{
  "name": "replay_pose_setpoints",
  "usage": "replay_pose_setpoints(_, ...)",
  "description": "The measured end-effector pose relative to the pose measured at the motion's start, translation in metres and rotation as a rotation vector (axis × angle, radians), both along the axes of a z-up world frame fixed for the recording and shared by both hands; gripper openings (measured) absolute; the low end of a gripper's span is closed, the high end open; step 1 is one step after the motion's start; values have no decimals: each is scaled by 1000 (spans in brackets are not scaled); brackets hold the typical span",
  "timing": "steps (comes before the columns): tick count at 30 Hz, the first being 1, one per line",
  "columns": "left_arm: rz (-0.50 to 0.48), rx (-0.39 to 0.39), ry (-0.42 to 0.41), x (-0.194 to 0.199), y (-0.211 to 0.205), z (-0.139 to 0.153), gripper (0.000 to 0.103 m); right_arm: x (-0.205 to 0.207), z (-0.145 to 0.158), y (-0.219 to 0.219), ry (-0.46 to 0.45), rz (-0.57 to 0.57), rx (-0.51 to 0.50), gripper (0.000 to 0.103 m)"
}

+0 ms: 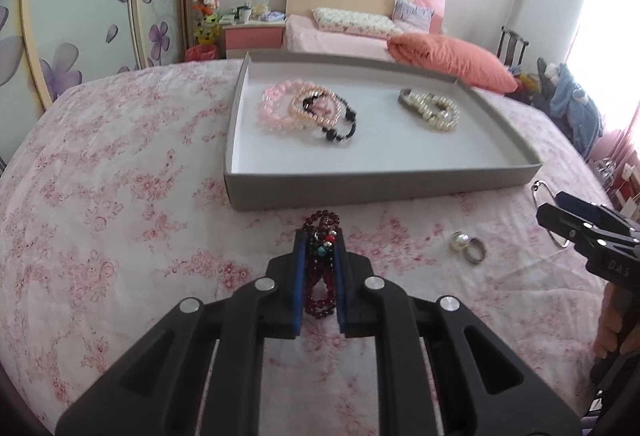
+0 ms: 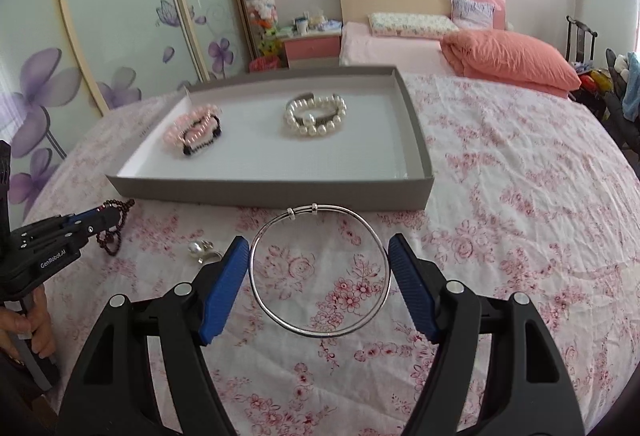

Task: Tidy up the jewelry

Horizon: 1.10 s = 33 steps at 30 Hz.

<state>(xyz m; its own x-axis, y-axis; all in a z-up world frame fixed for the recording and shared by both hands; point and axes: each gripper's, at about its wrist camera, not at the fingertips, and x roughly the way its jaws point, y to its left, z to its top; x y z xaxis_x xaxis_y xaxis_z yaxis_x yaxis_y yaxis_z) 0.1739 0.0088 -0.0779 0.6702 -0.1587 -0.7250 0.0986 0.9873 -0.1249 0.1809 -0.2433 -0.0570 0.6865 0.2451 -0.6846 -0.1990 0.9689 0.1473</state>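
Silver bangle (image 2: pixel 320 272) spanning right tool (image 2: pixel 318 256), touching pads (image 2: pixel 224 290)

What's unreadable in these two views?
- Right gripper: the right wrist view leaves unclear whether the jaws touch the silver bangle; in the left wrist view the frame edge cuts it off.
- Rings: too small for detail.
- Dark red bead bracelet: left gripper covers its sides.

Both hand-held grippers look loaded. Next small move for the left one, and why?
Probably carry the left hand-held gripper forward over the near wall of the gray tray and release there. Its pads are shut on the dark red bead bracelet, the tray lies straight ahead, and its near floor looks bare beside the pink bracelets and pearl bracelet.
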Motion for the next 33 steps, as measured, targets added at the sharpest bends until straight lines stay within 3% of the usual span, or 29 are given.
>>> replay_pose_setpoints(11,-23,-52,-135,-24,-7,47,13,-26,42,0,-184,-12,48,72)
replay_pose_setpoints(22,-8,-40,-305,-39,-18,99,13,-44,81,6,-421,-52,47,72)
replay_pose_setpoints(33,41,9,-371,-19,-29,119,9,-22,98,5,-506,-105,60,72)
